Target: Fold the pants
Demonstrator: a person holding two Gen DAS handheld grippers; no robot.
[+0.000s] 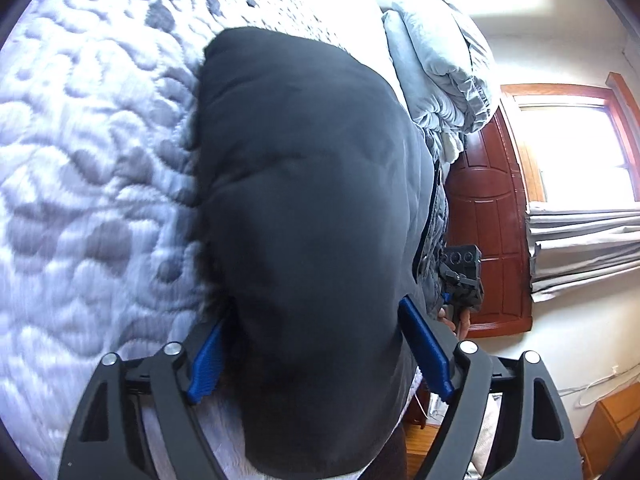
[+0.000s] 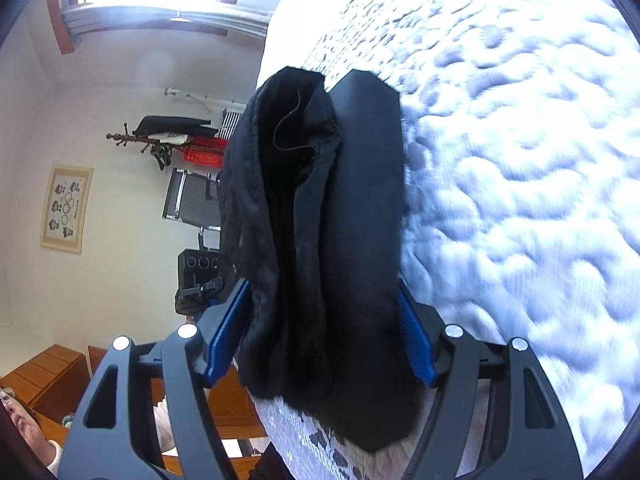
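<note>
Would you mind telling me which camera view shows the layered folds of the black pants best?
The right wrist view: the pants show their stacked layers edge-on between the right gripper fingers. The left wrist view shows only a broad, smooth face of the pants on the quilt.

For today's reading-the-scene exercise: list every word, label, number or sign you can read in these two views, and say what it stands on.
No readable text in either view.
Framed picture on the wall: small dark figures and rings, any writing too small to read.
Black pants: no label or tag text visible.
Quilted bedspread: pattern only, no words.
</note>
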